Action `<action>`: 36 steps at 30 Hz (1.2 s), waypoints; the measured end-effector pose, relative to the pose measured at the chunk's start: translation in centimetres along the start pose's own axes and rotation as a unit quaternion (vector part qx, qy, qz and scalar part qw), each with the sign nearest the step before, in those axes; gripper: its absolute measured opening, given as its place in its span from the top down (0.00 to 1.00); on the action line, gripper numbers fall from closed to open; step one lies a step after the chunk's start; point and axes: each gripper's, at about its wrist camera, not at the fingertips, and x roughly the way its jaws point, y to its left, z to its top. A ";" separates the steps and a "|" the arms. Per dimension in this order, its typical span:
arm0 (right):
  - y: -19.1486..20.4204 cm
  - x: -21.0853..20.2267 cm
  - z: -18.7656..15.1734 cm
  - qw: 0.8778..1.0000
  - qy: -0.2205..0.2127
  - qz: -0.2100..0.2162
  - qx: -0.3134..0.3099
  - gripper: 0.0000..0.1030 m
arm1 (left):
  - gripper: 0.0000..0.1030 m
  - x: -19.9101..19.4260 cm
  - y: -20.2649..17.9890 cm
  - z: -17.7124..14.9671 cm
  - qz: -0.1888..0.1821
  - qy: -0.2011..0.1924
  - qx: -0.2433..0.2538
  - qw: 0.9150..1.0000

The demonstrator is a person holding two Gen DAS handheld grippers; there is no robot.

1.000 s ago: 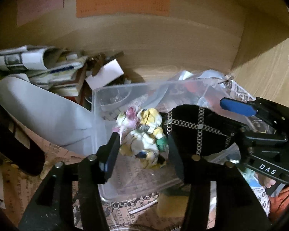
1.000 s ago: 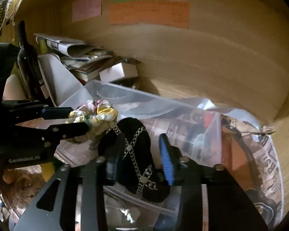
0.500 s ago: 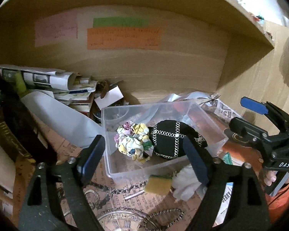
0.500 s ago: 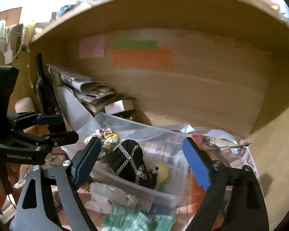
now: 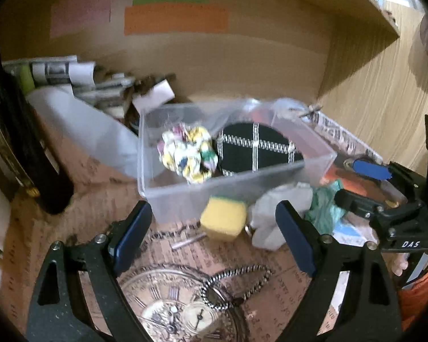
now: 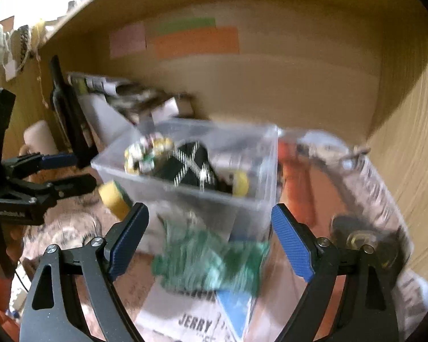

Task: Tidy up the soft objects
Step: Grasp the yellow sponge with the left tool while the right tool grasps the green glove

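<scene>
A clear plastic bin [image 5: 185,196] [image 6: 185,196] holds a floral scrunchie [image 5: 187,154] [image 6: 145,154], a black pouch with silver chain trim [image 5: 256,148] [image 6: 191,165] and a small yellow ball [image 6: 240,183]. In front of the bin lie a yellow sponge [image 5: 224,218] [image 6: 114,196], a white cloth [image 5: 279,213] and a green cloth [image 5: 325,208] [image 6: 211,262]. My left gripper [image 5: 214,239] is open and empty, just short of the sponge. My right gripper [image 6: 209,242] is open and empty above the green cloth.
A dark bottle [image 5: 17,148] stands at the left. Rolled papers and books [image 5: 71,77] lie at the back left. A black-and-white chain [image 5: 236,282] lies on the clock-print mat [image 5: 168,313]. Wooden walls close the back and right.
Both grippers let go of the scrunchie and the pouch in the bin, opened wide and pulled back towards the front of the bin.
</scene>
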 end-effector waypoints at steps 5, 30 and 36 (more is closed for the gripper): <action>-0.5 1.7 -2.1 0.999 0.048 0.008 0.012 0.16 | 0.14 1.7 0.2 -1.2 -0.008 0.021 -0.013 1.000; -2.2 0.4 -2.7 0.998 0.041 0.011 0.037 0.92 | 0.64 0.2 0.2 -1.0 -0.032 -0.005 -0.014 0.999; -2.5 -2.0 -1.5 1.000 0.000 -0.003 0.031 0.92 | 0.64 -2.2 0.4 0.3 -0.029 -0.040 -0.014 0.999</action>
